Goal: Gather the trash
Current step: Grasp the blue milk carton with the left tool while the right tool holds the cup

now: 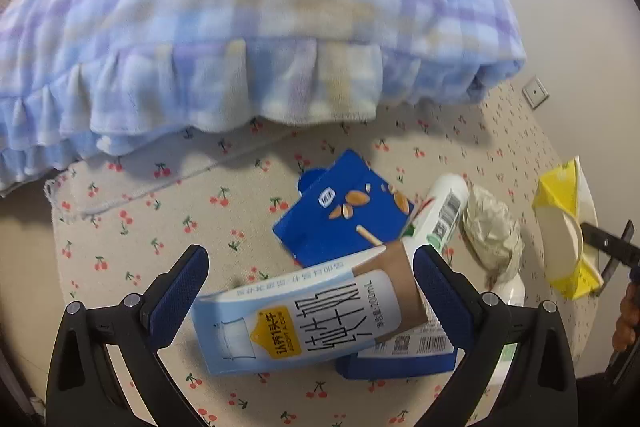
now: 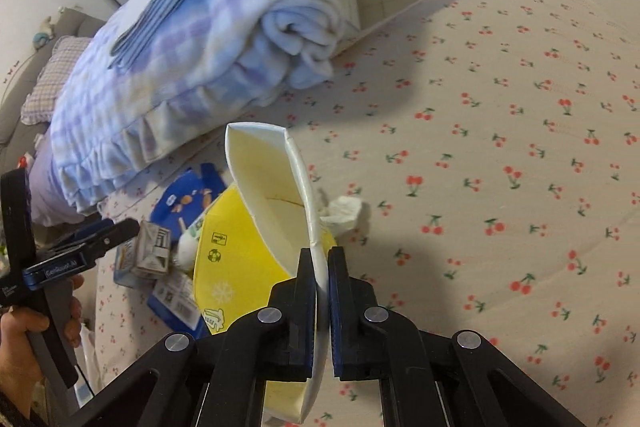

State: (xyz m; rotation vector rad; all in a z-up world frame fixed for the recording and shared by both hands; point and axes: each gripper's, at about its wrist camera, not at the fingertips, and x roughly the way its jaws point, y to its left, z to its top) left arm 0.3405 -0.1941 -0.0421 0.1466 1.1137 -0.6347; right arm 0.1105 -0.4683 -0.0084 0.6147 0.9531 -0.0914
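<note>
Across the bed point(image 2: 500, 99), spread with a cream sheet printed with red cherries, lay the largest thing in sight: a folded blue, lilac and white checked fleece blanket point(image 1: 248, 27) with a frilled hem, heaped toward the far edge. Nearer the camera side sat the trash in one loose cluster. A squashed yellow paper cup with a white lining point(image 2: 256, 227) was held off the sheet by the right gripper point(image 2: 322, 267), whose pads were closed tight on the cup's white rim. Just beside it lay a flattened dark blue snack box printed with almonds point(image 1: 344, 211), a pale blue and white milk carton with a brown end point(image 1: 304, 319), a white plastic bottle with a barcode point(image 1: 444, 211) and a crumpled beige paper wad point(image 1: 492, 231). A small white crumpled tissue point(image 2: 344, 213) lay behind the cup.

The left gripper point(image 1: 312, 279) hovered with its jaws wide apart, straddling the milk carton without pressing on it. To take it well, I judged the pads should come down on the carton's two long flat faces near its middle, not on the brown end, and close gently so the thin card would not buckle and slip out.

A second blue box under the carton was mostly covered, so its shape was unclear. No bin or bag for the trash showed plainly in either view, and the cup's lower end ran behind the right gripper's own fingers.
</note>
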